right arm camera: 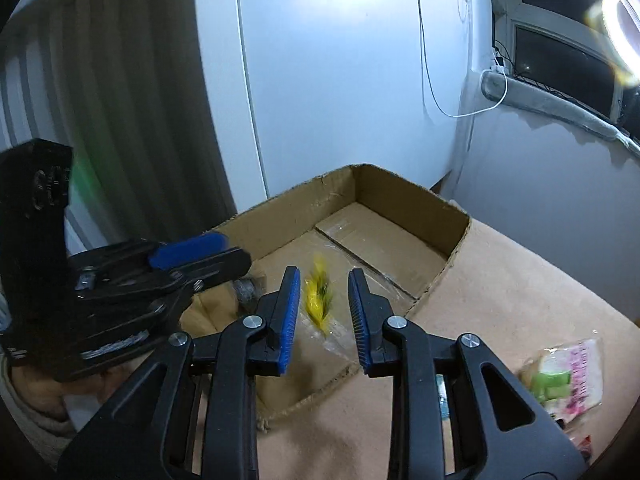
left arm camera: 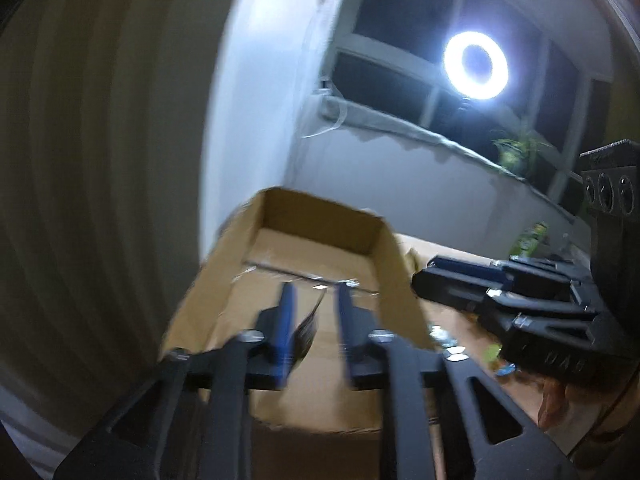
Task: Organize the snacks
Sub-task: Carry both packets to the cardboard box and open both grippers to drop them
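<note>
An open cardboard box [right arm camera: 448, 216] lies on a tan table; it also shows in the left wrist view [left arm camera: 396, 276]. My left gripper [left arm camera: 314, 300] hangs over the box, jaws apart, with a dark snack packet [left arm camera: 306, 330] blurred between them, touching neither clearly. My right gripper [right arm camera: 324, 284] is open above the box's near edge. A yellow snack packet [right arm camera: 318, 298], blurred, is between its fingers and lower, inside the box. The left gripper shows at the left of the right wrist view [right arm camera: 200, 252].
More snack packets lie on the table to the right: a pink and green one [right arm camera: 568, 372] and green ones [left arm camera: 532, 240]. A white wall, a window sill and a ring light [left arm camera: 476, 65] stand behind. A curtain hangs at the left.
</note>
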Demonstrator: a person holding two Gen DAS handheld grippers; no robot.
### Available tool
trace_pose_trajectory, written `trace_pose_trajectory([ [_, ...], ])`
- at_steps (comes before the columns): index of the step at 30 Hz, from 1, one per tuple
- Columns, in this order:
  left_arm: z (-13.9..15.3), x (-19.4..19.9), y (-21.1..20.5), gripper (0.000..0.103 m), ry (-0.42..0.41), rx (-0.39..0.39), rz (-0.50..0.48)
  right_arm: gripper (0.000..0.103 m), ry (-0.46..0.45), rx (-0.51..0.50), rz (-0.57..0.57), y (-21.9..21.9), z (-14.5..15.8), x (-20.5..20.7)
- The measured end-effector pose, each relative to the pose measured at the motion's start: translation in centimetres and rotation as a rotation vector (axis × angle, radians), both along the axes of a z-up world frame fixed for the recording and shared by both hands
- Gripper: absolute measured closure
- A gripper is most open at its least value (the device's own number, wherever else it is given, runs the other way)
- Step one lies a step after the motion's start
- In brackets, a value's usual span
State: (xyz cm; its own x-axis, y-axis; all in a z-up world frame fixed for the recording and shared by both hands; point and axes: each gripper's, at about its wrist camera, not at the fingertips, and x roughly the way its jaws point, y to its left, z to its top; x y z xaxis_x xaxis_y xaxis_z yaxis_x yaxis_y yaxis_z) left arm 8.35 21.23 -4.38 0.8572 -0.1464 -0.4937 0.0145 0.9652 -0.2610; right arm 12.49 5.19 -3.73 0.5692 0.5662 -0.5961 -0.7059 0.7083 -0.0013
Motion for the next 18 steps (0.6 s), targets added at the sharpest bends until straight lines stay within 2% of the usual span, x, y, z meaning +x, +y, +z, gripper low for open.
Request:
trace_pose_trajectory([
  [1, -0.1, -0.3, 0.3, 0.034, -0.003, -0.012, 0.020, 0.050, -0.007, 0.007, -0.010, -0.2, -0.3, -0.1],
  [2, -0.1, -0.7, 0.5, 0.024, -0.017, -0.020, 0.033, 0.036, -0.022, 0.016, -0.027, -0.6, -0.4, -0.4],
  [3, 0.0, -1.1, 0.7, 0.019, -0.039, -0.028, 0.050, 0.034, -0.034, 0.021, -0.036, -0.9, -0.4, -0.5],
  [9, 0.3, -2.6, 0.9, 0.019, -0.058, -0.022, 0.087, 0.033, -0.109, 0.026, -0.100, -4.1, -0.3, -3.2],
  [11, 0.6, -3.0, 0.8, 0.019, -0.063, -0.019, 0.094, 0.026, -0.129, 0.034, -0.122, -5.0, -0.4, -4.0],
  [18, 1.6, -3.7, -1.2, 0.019, -0.070, 0.035, 0.088, 0.024, -0.103, 0.074, -0.151, -7.6, -0.8, -6.3],
])
